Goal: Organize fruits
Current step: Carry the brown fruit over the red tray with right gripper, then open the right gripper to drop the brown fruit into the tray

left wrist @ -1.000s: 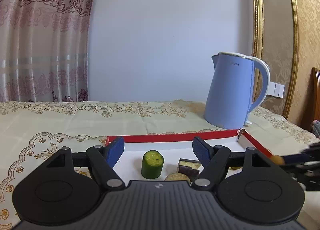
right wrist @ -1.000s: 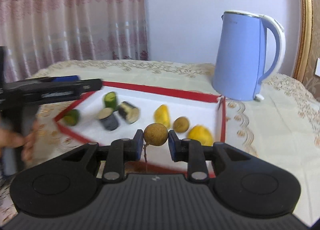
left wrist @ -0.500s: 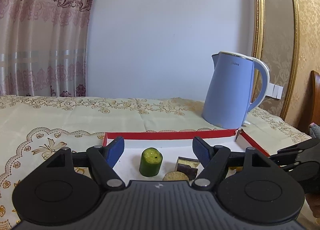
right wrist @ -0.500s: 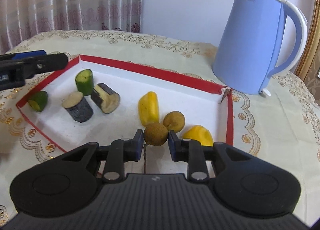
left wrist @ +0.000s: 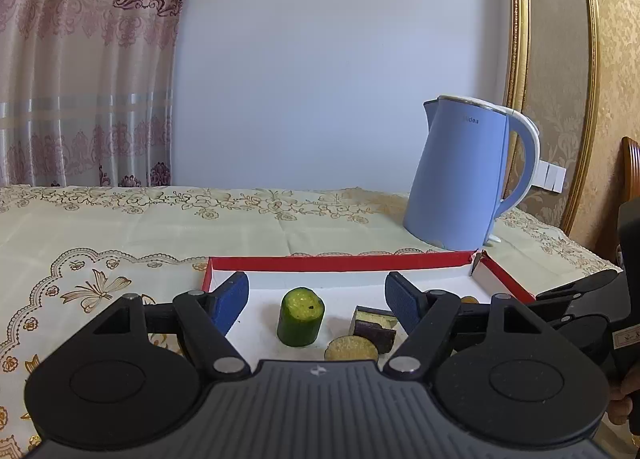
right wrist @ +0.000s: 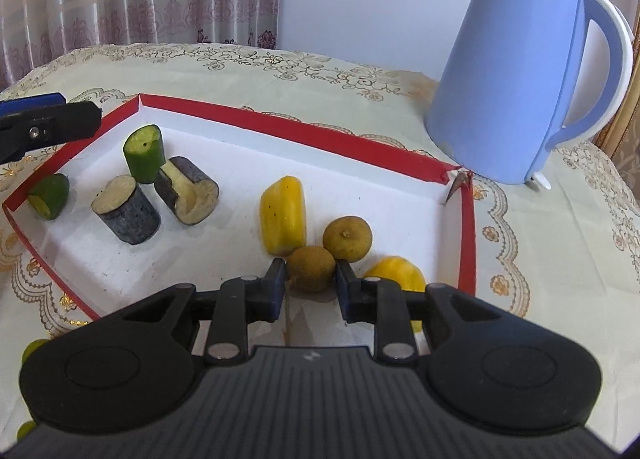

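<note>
Jaws of the right gripper [right wrist: 311, 284] clamp a brown round fruit [right wrist: 311, 268] low over the tray [right wrist: 467, 235] — placing step; release comes next. Left gripper [left wrist: 316, 299] jaws gape, empty.

Two cucumber pieces [right wrist: 144, 154], two eggplant chunks [right wrist: 126, 215], two longans [right wrist: 347, 238], two yellow pieces [right wrist: 283, 215], one kettle [right wrist: 516, 79]

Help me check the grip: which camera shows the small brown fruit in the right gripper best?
The right wrist view: the brown fruit sits centred between the right gripper pads, low over the red-rimmed tray. The left wrist view doesn't show the fruit; only the right gripper's black side appears at its right edge.
</note>
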`<state>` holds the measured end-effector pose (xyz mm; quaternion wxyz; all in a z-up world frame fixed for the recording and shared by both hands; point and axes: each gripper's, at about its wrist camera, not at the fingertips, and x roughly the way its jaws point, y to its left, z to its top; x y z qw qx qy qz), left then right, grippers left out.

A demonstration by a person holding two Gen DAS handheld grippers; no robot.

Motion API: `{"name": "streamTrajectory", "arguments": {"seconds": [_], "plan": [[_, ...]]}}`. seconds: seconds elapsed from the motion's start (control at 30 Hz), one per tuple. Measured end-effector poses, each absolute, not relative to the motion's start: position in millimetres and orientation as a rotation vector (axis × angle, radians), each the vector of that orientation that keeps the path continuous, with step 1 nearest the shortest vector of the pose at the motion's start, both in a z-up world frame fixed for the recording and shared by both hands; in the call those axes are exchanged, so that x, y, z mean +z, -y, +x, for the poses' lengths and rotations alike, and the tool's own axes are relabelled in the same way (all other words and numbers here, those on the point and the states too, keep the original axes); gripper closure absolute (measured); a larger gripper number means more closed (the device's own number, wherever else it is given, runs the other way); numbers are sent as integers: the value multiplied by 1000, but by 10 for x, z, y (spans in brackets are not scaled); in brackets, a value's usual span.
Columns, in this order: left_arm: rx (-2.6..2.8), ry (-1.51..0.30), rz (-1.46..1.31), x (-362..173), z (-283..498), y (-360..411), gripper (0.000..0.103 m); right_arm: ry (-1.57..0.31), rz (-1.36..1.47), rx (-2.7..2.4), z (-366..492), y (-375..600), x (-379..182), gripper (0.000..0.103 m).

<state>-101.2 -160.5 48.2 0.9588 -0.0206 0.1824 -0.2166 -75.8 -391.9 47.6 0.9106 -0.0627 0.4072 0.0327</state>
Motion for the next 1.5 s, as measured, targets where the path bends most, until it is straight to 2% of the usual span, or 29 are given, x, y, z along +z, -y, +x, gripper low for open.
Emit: {"name": "streamTrajectory", "arguments": {"seconds": [0.9,1.07,1.23,1.5], "plan": [[-441,-378,-40,468,-1002,1622,28,-845,-149,48,-781,3898,480,77],[-443,-378,-39,468,-1006,1623,28,-788,-144,46,-954,3901,621,78],[-444,-377,-39,466,-1009,1618,28,-773,-100,-10,-922,4091,671,65],[-444,-380,-29,461,-1002,1635,28,-758,-77,6,-996,4087,707,63]]}}
